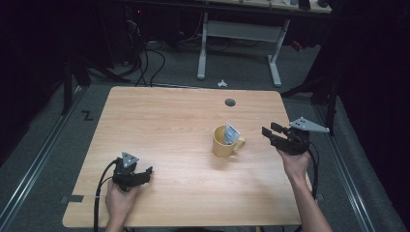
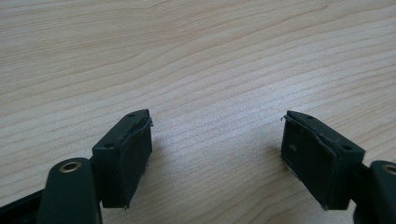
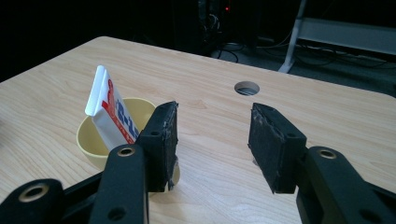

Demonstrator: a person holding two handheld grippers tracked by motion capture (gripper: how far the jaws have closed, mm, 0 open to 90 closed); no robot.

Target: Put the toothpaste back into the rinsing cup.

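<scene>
Tongs: two, left point(image 2: 217, 144) spread, right point(image 3: 212, 140) spread, empty | mug point(image 1: 223, 141): one | tube point(image 1: 231, 133): one

Worktop point(image 1: 164, 130): light wood grain, rounded corners, round cable hole point(image 1: 230, 102) near the far edge, right of centre (same hole shows in the right gripper view, point(image 3: 246, 87)). Floor point(image 1: 58, 140) around it is grey carpet. Metal rail point(image 1: 34, 164) runs along the left side of the worktop, another rail point(image 1: 350, 179) along the right. Black Z-shaped mark point(image 1: 87, 115) on the floor by the far-left corner. Small white object point(image 1: 222, 83) on the floor just past the far edge, too small to identify. Behind it, a second desk with a white frame point(image 1: 239, 34). Black cables point(image 1: 145, 63) lie on the floor left of that frame. Background dark.
</scene>
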